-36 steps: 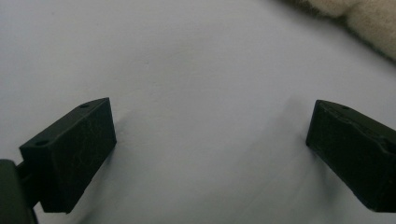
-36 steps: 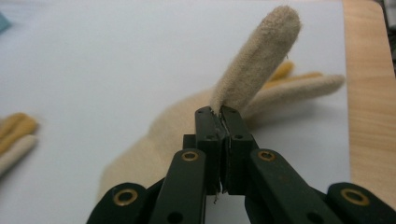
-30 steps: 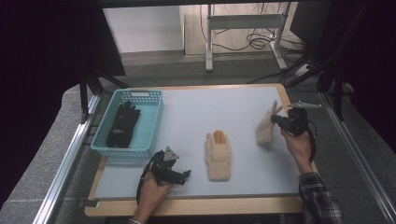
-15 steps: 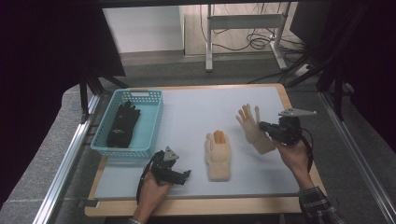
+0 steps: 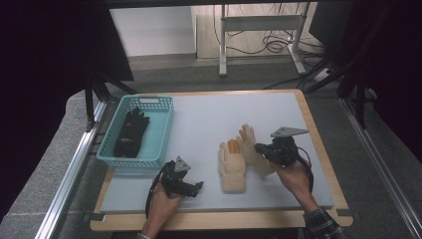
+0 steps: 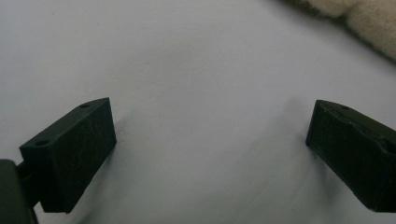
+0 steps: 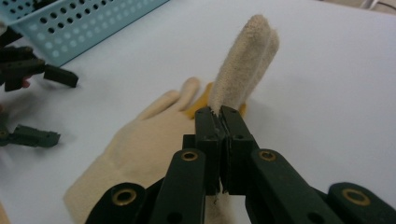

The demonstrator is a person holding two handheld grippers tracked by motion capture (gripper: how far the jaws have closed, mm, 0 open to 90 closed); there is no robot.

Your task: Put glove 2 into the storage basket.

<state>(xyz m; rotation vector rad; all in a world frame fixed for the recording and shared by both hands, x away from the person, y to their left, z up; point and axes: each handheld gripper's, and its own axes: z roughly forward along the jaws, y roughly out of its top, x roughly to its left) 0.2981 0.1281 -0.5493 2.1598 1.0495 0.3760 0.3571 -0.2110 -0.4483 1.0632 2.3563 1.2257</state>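
Observation:
A cream glove [image 5: 232, 167] with an orange patch at its fingers lies flat at the middle of the white table [image 5: 209, 119]. My right gripper [image 5: 260, 149] is shut on a second cream glove [image 5: 247, 141] and holds it just right of the first, fingers pointing away. In the right gripper view the held glove [image 7: 245, 60] rises from the closed jaws over the flat glove [image 7: 140, 140]. My left gripper [image 5: 193, 187] rests open on the table, left of the flat glove. Between its spread jaws [image 6: 210, 140] is bare table, with a glove edge [image 6: 359, 18] at the top right.
A teal perforated basket [image 5: 144, 160] stands at the table's left with black gloves [image 5: 130, 132] inside. The basket's corner [image 7: 79, 23] and the left gripper [image 7: 49, 107] show in the right gripper view. The table's wooden rim [image 5: 219, 220] runs along the front.
My right gripper has carried the second cream glove leftward from the table's right side to just beside the flat glove. The left gripper has stayed still and open.

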